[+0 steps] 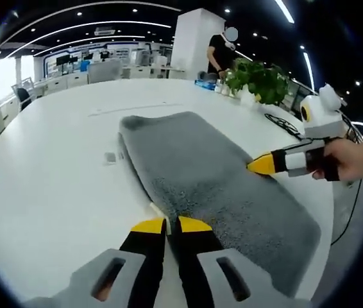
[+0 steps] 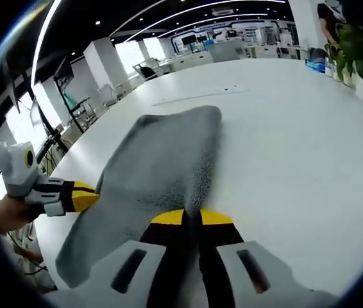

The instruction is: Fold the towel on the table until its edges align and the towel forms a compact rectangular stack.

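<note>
Towel (image 1: 213,186), grey, lying flat and long across the white table (image 1: 53,167), one long side near the table's edge. Left gripper (image 1: 172,224) clenched on a long edge of the towel, yellow tips nearly together. Right gripper (image 2: 191,218) clenched on the opposite long edge, a ridge of cloth rising between its tips. Potted plant (image 1: 258,80) and blue item (image 1: 204,83) by the far edge, well apart from the towel. Small flat tag (image 1: 109,157) just beside the towel. Black cable (image 1: 284,124) near the plant. Person (image 1: 221,54) standing beyond the far edge.
</note>
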